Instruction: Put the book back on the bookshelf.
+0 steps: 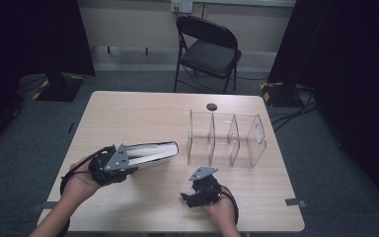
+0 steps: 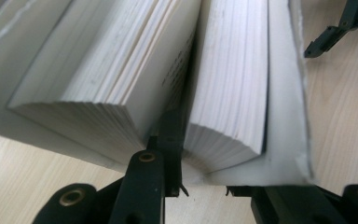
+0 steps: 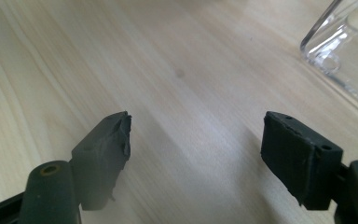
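Observation:
A thick white book [image 1: 154,152] is held off the wooden table [image 1: 128,113] at the left, spine away from me and pages fanned. My left gripper [image 1: 131,162] is shut on it. In the left gripper view one jaw runs in between the pages and the other lies under the cover, so my left gripper [image 2: 214,168] pinches a block of pages of the book [image 2: 233,79]. My right gripper [image 1: 193,190] hovers low over the table near the front edge. Its jaws stand wide apart with nothing between them in the right gripper view [image 3: 196,144].
A clear plastic organiser [image 1: 227,140] with several upright dividers stands right of centre; its corner [image 3: 340,51] lies just beyond my right gripper. A small black disc [image 1: 211,106] sits behind it. A folding chair [image 1: 209,47] stands past the table's far edge.

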`<state>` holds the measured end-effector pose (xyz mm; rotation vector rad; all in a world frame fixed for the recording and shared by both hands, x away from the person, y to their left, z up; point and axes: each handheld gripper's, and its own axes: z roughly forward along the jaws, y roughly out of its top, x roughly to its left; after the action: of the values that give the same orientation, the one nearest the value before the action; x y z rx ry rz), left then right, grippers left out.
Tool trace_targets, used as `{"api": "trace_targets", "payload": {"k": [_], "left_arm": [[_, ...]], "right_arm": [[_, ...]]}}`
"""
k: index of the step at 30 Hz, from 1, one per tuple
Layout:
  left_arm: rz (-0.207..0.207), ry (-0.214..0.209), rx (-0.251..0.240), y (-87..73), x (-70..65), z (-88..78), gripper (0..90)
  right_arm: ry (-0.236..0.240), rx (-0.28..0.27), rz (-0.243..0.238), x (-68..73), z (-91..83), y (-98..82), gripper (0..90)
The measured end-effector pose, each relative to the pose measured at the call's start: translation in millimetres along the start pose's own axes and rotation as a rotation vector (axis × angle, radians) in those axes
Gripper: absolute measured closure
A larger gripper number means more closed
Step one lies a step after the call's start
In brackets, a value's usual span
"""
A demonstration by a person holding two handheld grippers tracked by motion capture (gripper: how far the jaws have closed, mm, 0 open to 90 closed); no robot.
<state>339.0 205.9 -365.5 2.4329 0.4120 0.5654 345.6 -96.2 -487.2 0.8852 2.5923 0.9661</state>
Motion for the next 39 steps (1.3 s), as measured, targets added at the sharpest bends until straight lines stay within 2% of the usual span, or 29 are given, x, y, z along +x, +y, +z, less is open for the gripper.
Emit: {"api": "trace_targets", "payload": {"k": [1,3,4,6,9,12,14,16,21,24,30,35,39], "left_arm": [[-0.006,-0.002,-0.003,0.3,-0.5,-0.1,72.7],[-0.008,-0.005,-0.001,1.1,0.0,-1.6,73.2],[-0.010,-0.015,0.009,1.2,0.5,-2.6,73.4],[-0.009,-0.018,0.010,1.0,1.7,-3.9,73.6],[-0.016,-0.024,0.000,0.1,2.2,-5.4,73.8],[-0.011,-0.041,-0.004,-1.1,2.1,-7.4,74.0],[-0.009,-0.039,0.000,-1.3,1.7,-8.1,74.0],[-0.013,-0.038,0.003,-0.9,1.0,-8.4,74.1],[-0.010,-0.038,0.001,-0.2,1.3,-8.0,74.2],[-0.024,-0.046,0.003,0.5,3.0,-7.7,74.2],[-0.031,-0.055,0.041,6.2,8.5,-8.0,74.7],[-0.059,-0.071,0.060,9.2,13.8,-7.8,74.9],[-0.084,-0.062,0.078,11.9,15.8,-7.4,75.0]], "right_arm": [[0.002,0.004,-0.002,0.7,1.6,-1.0,22.8],[0.017,-0.022,-0.011,0.9,3.7,-2.8,22.2],[0.014,-0.018,0.004,1.1,3.5,-2.7,22.4],[0.010,-0.023,-0.008,-0.2,4.4,-3.0,19.9],[0.012,-0.061,-0.001,-2.5,6.8,-7.4,14.3],[-0.001,-0.100,0.013,-1.2,9.1,-10.8,12.8],[0.000,-0.101,0.019,-1.5,10.2,-9.7,12.3],[-0.019,-0.094,0.045,-1.2,11.6,-7.6,12.3],[-0.028,-0.101,0.040,-1.7,12.7,-7.0,12.2],[-0.033,-0.100,0.037,-1.3,13.0,-6.9,11.9],[-0.032,-0.100,0.037,-1.3,13.0,-6.9,11.9],[-0.033,-0.100,0.037,-1.3,13.0,-6.9,11.9],[-0.032,-0.100,0.037,-1.3,13.0,-6.9,11.9]]}}
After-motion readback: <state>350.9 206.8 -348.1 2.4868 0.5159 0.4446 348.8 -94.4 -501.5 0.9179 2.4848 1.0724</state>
